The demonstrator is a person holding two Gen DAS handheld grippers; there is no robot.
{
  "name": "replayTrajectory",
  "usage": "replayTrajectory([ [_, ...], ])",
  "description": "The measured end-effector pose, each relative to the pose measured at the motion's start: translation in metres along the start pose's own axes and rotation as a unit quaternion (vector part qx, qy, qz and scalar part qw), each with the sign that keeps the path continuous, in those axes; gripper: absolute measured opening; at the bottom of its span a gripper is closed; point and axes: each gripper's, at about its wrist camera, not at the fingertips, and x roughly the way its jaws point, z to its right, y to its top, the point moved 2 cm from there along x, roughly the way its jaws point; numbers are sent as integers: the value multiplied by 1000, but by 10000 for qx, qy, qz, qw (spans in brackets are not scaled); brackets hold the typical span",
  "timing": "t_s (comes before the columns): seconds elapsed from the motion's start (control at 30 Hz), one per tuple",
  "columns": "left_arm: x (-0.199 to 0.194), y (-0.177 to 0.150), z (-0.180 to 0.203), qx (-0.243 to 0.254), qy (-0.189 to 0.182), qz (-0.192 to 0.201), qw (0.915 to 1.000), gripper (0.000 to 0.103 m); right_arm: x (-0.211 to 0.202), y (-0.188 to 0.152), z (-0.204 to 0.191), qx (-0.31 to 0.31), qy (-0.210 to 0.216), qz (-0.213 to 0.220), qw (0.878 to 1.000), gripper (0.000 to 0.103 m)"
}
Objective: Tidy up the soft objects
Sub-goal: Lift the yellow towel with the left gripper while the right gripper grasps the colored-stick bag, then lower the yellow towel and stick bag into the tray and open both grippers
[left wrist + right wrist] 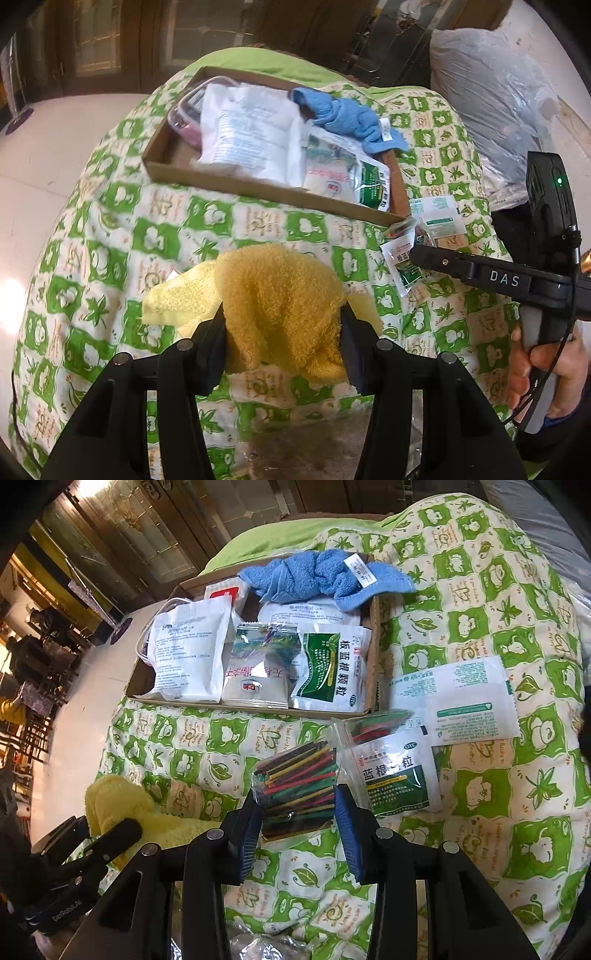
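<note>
My left gripper [282,334] is shut on a yellow towel [273,295], which bunches between the pads and hangs above the green-checked quilt [110,236]. My right gripper [297,819] is shut on a clear bag of coloured sticks [297,786], lifted a little off the quilt [517,627]. In the right wrist view the yellow towel [118,805] and the left gripper [88,834] show at the lower left. A shallow cardboard tray [258,190] sits farther back, holding several white and green packets with a blue towel [347,114] draped over its far right corner.
Loose packets lie on the quilt right of the tray: a green-and-white sachet [399,775] and a large white packet [461,698]. A plastic-wrapped bundle [491,96] stands at the back right. White floor [48,147] borders the quilt on the left. A hand [546,369] grips the right tool.
</note>
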Motion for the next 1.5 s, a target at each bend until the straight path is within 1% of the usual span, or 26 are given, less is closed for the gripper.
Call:
replayTrajectory([
  [0.2,3,-1,10,166,109,-56,9998,50,-2,-4,6,56,27,-4,10000,39],
  [0.37,1,1,11,200,173,-37,9996,50,-4,-3,7,75,30,14,10000,39],
  [0.77,-10,22,19,452,286,97,9985,50,-15,9,6,3,-56,101,9999,39],
  [0.9,-10,36,19,484,252,125,9984,50,-20,20,6,-13,-47,134,9999,39],
  [1.03,-8,53,17,415,134,108,9990,50,-24,33,8,-13,-97,179,9998,39],
  [1.27,7,91,17,264,-39,-24,9996,50,-12,56,13,71,-101,73,9999,39],
  [1.5,29,136,21,317,20,-12,9995,50,1,90,19,163,-86,58,9998,39],
])
